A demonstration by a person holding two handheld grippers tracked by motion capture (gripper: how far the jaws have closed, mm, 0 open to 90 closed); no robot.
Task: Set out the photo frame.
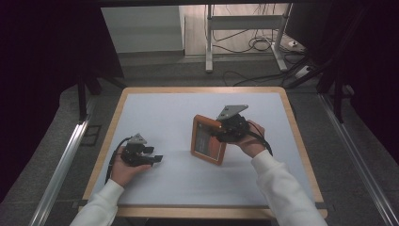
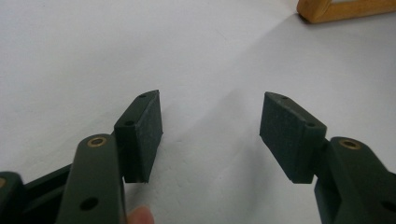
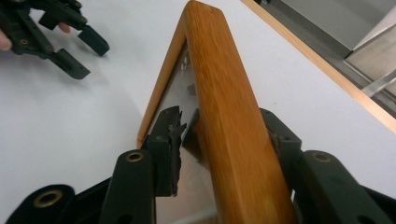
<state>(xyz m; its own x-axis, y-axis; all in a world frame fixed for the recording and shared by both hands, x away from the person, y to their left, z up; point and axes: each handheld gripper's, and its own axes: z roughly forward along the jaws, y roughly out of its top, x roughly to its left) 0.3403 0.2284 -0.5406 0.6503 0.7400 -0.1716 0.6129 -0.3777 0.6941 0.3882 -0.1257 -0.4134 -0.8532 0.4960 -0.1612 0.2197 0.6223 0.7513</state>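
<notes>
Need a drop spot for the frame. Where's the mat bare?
Bare: the far strip of the white mat beyond both grippers, and the near strip between the sleeves. Crowded: mid-right, where the right gripper clamps the wooden frame; the open left gripper sits mid-left.

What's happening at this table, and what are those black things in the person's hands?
A person sits at a white table holding a two-jaw gripper in each hand. The right gripper is clamped on one side of a wooden picture frame, holding it tilted up on its edge. The left gripper is open, holding nothing, low over the table.
</notes>
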